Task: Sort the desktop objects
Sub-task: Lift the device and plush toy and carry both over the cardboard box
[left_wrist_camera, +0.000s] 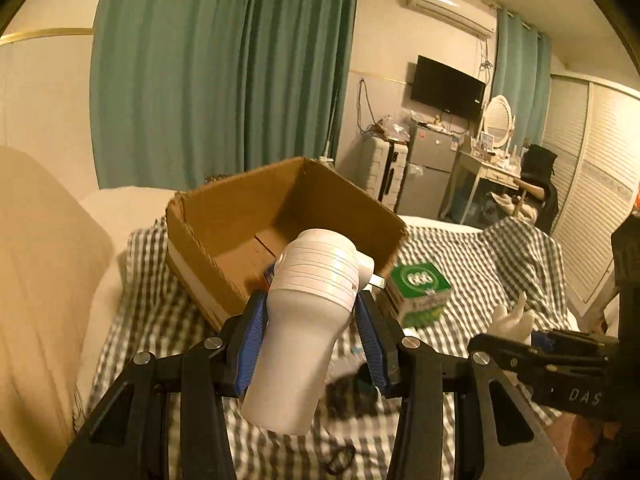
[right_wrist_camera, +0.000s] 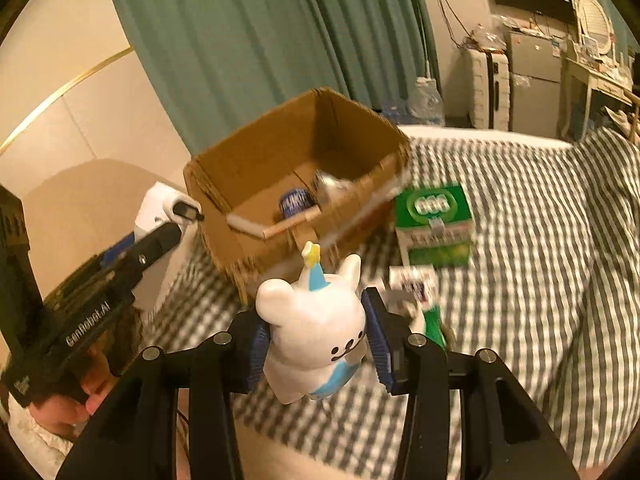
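My left gripper (left_wrist_camera: 312, 320) is shut on a white ribbed plastic device (left_wrist_camera: 308, 320) and holds it in front of the open cardboard box (left_wrist_camera: 200, 216), near its front rim. My right gripper (right_wrist_camera: 316, 332) is shut on a white bunny figurine with a blue party hat (right_wrist_camera: 316, 332), lifted above the checked bedspread just in front of the box (right_wrist_camera: 248, 148). The box holds a blue can (right_wrist_camera: 294, 202) and a silvery item (right_wrist_camera: 332, 186). The figurine also shows in the left wrist view (left_wrist_camera: 512, 316), and the white device in the right wrist view (right_wrist_camera: 160, 204).
A green and white carton (left_wrist_camera: 420, 288) (right_wrist_camera: 434, 220) lies on the checked bedspread (right_wrist_camera: 540, 240) right of the box. A small packet and a green tube (right_wrist_camera: 424, 300) lie near my right gripper. Dark items (left_wrist_camera: 352, 392) lie under my left gripper. A cushion (left_wrist_camera: 40, 280) is at left.
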A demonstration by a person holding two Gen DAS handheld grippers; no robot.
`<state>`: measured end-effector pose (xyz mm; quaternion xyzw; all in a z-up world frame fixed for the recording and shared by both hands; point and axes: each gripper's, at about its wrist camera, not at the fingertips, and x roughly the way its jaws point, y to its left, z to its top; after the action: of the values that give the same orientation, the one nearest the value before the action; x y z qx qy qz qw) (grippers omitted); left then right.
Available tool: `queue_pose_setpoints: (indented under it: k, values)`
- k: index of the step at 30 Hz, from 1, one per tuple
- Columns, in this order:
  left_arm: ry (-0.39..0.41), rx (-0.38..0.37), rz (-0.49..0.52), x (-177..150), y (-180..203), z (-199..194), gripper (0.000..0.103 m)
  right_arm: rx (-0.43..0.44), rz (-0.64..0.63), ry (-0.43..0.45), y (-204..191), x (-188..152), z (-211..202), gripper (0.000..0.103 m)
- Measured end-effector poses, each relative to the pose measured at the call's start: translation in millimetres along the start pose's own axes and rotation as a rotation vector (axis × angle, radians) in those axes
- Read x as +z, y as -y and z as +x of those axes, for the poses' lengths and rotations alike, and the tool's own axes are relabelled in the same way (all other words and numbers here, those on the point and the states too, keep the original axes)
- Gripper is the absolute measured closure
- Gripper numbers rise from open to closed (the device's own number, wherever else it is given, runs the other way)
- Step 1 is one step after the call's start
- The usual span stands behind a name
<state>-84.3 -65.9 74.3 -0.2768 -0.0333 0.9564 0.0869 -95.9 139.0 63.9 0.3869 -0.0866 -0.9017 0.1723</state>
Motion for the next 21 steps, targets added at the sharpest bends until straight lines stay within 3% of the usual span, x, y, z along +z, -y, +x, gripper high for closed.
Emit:
queue_pose_setpoints:
  k: [10,17,21]
  values:
    - [0.037,0.047,-0.042,29.6,-28.7,57.5,0.057,0.039,0.016,0.037,-13.5,67.3,58.9,0.060]
    - [0.025,0.039,-0.133,30.3,-57.8,104.8,0.057,0.053,0.025,0.021,-13.2,83.8,105.9,0.060]
    - [0.028,0.060,-0.094,30.7,-56.9,116.9,0.058,0.054,0.033,0.006,-11.4,88.5,128.5,0.060]
